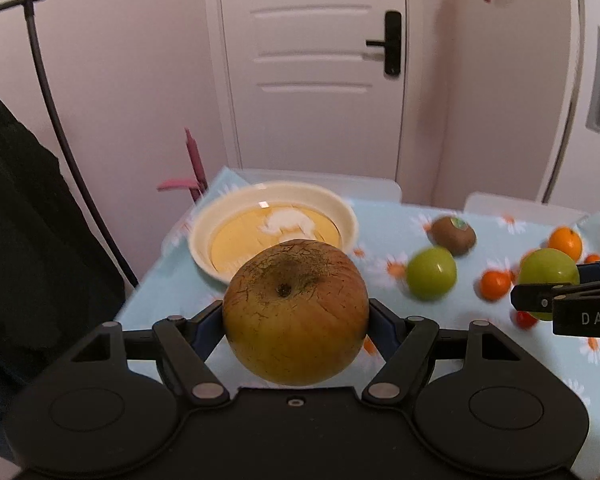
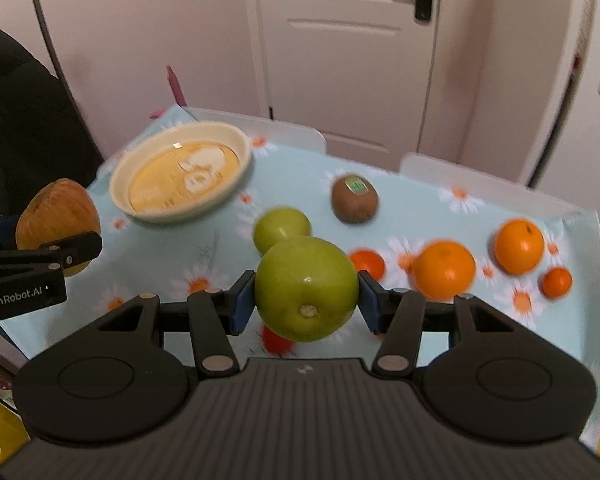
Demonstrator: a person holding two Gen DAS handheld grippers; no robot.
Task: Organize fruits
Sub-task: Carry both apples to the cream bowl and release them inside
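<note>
Carrying a russet yellow-brown apple [image 1: 296, 312] clamped in the left gripper [image 1: 296, 320] above the cream round bowl [image 1: 204, 236]. Right view: right gripper [image 2: 306, 296] pinches a smooth green apple [image 2: 306, 288] over the floral-clothed surface [image 2: 204, 256]; round skins may slip.

Russet apple [image 1: 296, 312] and green apple [image 2: 306, 289] aloft; kiwi [image 2: 354, 199], oranges [image 2: 444, 270] on cloth

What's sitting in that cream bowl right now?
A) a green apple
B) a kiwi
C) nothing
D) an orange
C: the bowl shows only its bare yellow bottom; the kiwi and the oranges lie on the cloth, and both apples are held up in claws.
</note>
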